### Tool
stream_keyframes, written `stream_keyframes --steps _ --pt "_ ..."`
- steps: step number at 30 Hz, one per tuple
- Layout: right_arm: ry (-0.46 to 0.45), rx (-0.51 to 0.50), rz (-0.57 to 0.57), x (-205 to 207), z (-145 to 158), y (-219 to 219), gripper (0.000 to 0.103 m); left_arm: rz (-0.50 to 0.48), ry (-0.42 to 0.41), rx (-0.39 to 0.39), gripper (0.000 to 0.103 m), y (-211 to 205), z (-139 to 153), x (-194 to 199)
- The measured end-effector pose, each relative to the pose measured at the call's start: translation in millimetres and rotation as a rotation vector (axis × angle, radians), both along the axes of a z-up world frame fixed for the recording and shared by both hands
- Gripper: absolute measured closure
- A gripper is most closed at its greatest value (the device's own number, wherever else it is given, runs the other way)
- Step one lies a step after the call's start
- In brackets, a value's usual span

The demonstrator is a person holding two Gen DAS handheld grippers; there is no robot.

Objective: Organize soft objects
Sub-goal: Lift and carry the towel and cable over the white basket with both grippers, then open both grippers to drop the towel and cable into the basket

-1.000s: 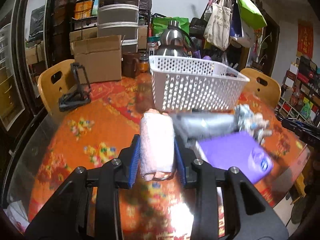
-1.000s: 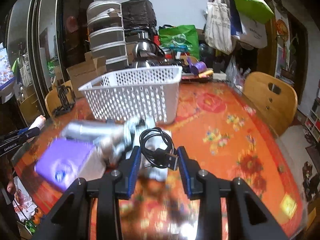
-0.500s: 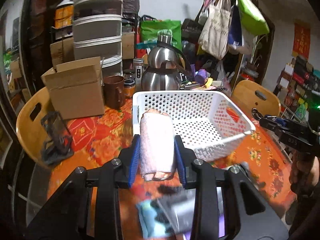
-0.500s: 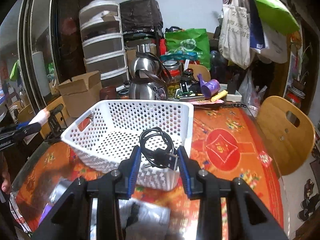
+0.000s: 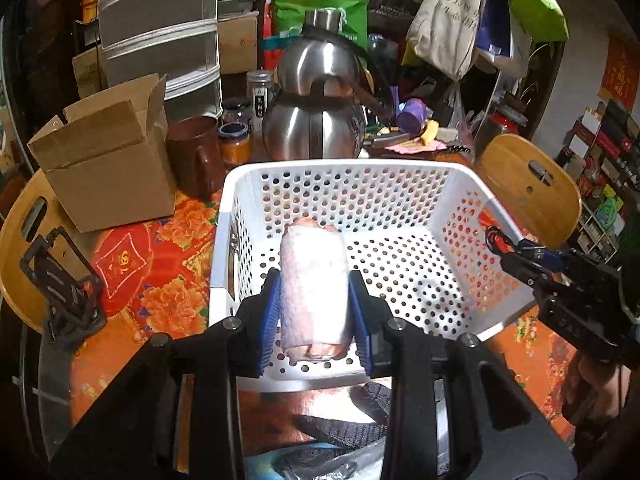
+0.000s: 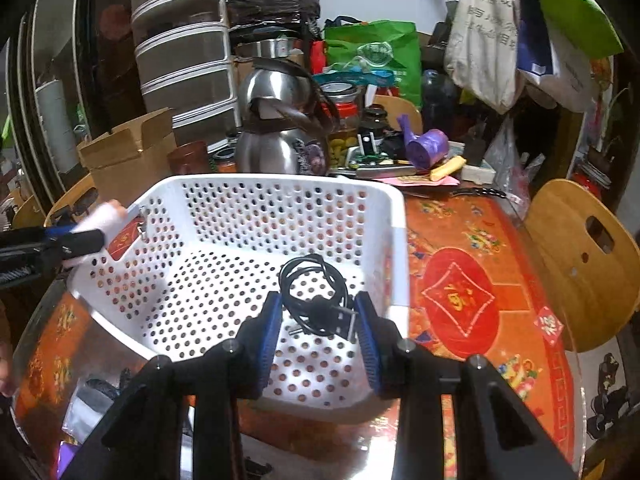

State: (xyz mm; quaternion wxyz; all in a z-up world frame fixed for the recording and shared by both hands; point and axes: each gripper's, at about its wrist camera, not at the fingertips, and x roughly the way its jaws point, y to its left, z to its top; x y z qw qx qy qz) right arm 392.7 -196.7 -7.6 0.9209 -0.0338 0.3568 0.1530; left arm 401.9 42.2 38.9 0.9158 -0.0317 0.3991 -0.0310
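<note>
My left gripper (image 5: 314, 312) is shut on a rolled pink-white towel (image 5: 313, 288) and holds it above the near edge of the white perforated basket (image 5: 340, 166). My right gripper (image 6: 320, 320) is shut on a coiled black cable (image 6: 316, 300) with a plug, held above the same basket (image 6: 396, 240), which has nothing inside. The right gripper shows at the basket's right side in the left wrist view (image 5: 516, 250); the left gripper with its towel shows at the basket's left rim in the right wrist view (image 6: 100, 220).
Behind the basket stand a steel kettle (image 5: 316, 116), a cardboard box (image 5: 104, 164), a brown mug (image 5: 196, 156) and jars. A black phone stand (image 5: 60, 292) is at the left. Wooden chairs (image 6: 584, 256) flank the table. Foil packets (image 5: 340, 432) lie in front of the basket.
Both grippers rose from the table's front and moved forward over the basket, each keeping its object. The packets and purple pack have dropped below the views.
</note>
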Motion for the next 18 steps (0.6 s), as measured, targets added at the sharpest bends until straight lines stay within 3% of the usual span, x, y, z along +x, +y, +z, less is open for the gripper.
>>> stream_keyframes --steps 8,9,10,11,12,13,15,18 --pt "0.010 -0.005 0.020 1.1 -7.8 6.3 0.066 0.015 0.015 -0.011 0.072 0.8 -16.5 3.2" --pt "0.001 -0.001 0.023 -0.1 -7.2 6.5 0.066 0.023 0.010 -0.006 0.066 2.2 -17.3 2.5" --pt "-0.007 0.005 0.026 -1.2 -6.1 6.2 0.058 0.031 0.005 0.004 0.047 2.7 -17.4 1.5" --pt "-0.016 0.019 0.028 -2.7 -4.1 5.6 0.036 0.033 0.000 0.005 0.037 4.4 -17.2 -0.2" --pt "-0.027 0.030 0.030 -4.7 -1.3 5.3 0.025 0.033 -0.005 -0.002 0.020 5.8 -16.5 -1.3" --pt "-0.044 0.029 0.027 -6.4 1.2 5.4 0.013 0.038 -0.018 -0.006 0.013 7.7 -14.8 -4.0" --pt "-0.087 0.006 0.017 -11.8 7.0 7.1 0.011 0.045 -0.052 0.011 0.012 7.9 -10.0 -8.8" --pt "-0.076 0.011 0.016 -9.9 9.4 7.3 0.011 0.028 -0.063 0.018 0.012 4.3 -4.9 -12.6"
